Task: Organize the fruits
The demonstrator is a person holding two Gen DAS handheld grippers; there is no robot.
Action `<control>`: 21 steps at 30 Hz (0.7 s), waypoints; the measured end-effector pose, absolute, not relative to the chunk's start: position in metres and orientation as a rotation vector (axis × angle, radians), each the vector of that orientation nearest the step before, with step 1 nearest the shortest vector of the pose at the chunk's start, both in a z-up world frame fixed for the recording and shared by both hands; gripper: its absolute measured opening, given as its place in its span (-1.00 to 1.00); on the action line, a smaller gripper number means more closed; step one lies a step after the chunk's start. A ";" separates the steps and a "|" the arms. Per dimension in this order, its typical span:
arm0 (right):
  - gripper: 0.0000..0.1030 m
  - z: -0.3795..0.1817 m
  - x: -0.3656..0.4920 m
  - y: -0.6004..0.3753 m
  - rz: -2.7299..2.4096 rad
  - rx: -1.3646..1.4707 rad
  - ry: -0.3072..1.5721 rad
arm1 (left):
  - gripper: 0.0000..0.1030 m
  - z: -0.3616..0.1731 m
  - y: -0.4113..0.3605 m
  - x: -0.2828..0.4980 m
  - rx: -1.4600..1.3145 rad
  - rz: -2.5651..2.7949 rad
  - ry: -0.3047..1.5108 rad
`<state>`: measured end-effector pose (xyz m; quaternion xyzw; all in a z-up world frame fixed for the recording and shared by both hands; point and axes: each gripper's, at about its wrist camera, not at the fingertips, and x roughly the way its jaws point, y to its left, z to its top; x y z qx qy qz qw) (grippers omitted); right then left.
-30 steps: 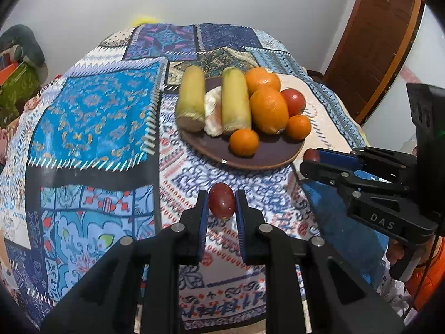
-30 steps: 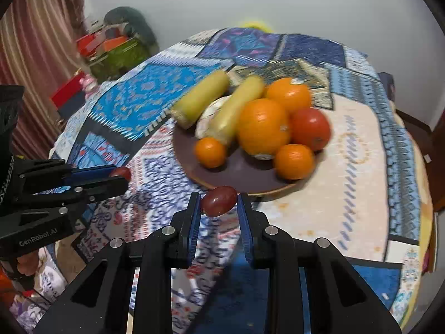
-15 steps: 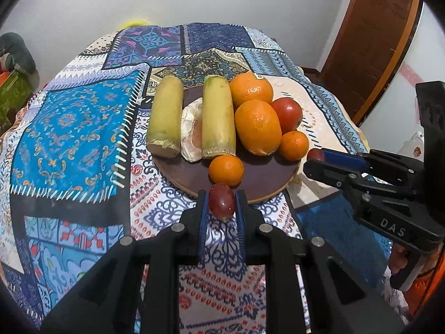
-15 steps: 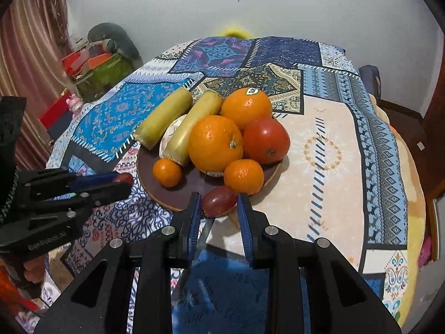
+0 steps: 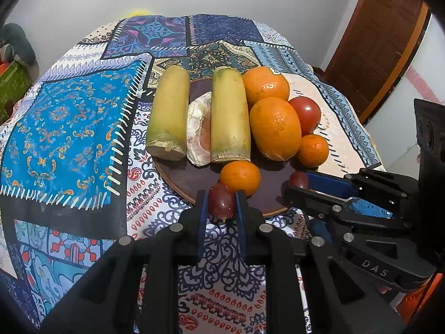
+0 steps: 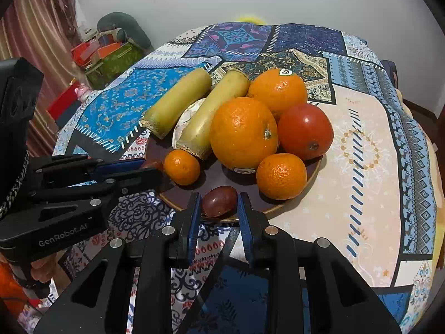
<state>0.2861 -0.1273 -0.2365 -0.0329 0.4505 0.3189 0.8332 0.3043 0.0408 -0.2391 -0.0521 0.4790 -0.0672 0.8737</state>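
A dark brown plate (image 5: 194,179) on the patterned tablecloth holds two sugarcane pieces (image 5: 229,117), two large oranges (image 5: 275,128), a red tomato (image 5: 306,111), two small mandarins (image 5: 240,176) and a peeled citrus (image 5: 198,142). My left gripper (image 5: 222,204) is shut on a dark red grape (image 5: 221,203) over the plate's near rim. My right gripper (image 6: 219,203) stands around a second dark red grape (image 6: 219,201) at the plate's front edge (image 6: 289,207); the pads look slightly apart from it. The right gripper also shows in the left wrist view (image 5: 299,185).
The round table has a blue patchwork cloth (image 5: 64,128). A wooden door (image 5: 383,33) stands at the right. Boxes and clutter (image 6: 108,55) and a curtain sit left of the table. The left gripper's body (image 6: 83,178) lies close beside the right one.
Both grippers moved forward with their grapes to the plate's near rim. The right gripper's jaws have widened a little around its grape, which now sits low at the plate.
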 end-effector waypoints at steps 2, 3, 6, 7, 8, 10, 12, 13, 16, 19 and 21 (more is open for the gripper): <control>-0.53 -0.237 0.287 -0.128 0.676 -0.066 0.956 | -0.64 -0.240 0.041 0.305 -0.103 -0.136 0.998; -0.53 -0.237 0.287 -0.128 0.679 -0.064 0.958 | -0.64 -0.240 0.040 0.306 -0.101 -0.135 0.998; -0.53 -0.237 0.287 -0.127 0.680 -0.067 0.961 | -0.60 -0.240 0.038 0.306 -0.099 -0.132 1.002; -0.52 -0.237 0.287 -0.127 0.680 -0.067 0.963 | -0.55 -0.240 0.038 0.306 -0.101 -0.134 1.004; -0.52 -0.237 0.287 -0.128 0.678 -0.063 0.965 | -0.52 -0.239 0.038 0.305 -0.103 -0.134 1.005; -0.48 -0.236 0.287 -0.127 0.677 -0.056 0.968 | -0.47 -0.239 0.038 0.303 -0.108 -0.135 1.010; -0.37 -0.234 0.286 -0.129 0.673 -0.051 0.966 | -0.46 -0.237 0.037 0.300 -0.107 -0.133 1.009; -0.34 -0.233 0.286 -0.129 0.668 -0.050 0.964 | -0.46 -0.235 0.037 0.297 -0.103 -0.130 1.004; -0.34 -0.227 0.282 -0.133 0.658 -0.047 0.948 | -0.46 -0.224 0.037 0.289 -0.093 -0.118 0.979; -0.34 -0.215 0.278 -0.139 0.653 -0.035 0.923 | -0.46 -0.204 0.039 0.276 -0.099 -0.102 0.931; -0.34 -0.202 0.272 -0.143 0.643 -0.033 0.892 | -0.46 -0.190 0.039 0.268 -0.100 -0.095 0.898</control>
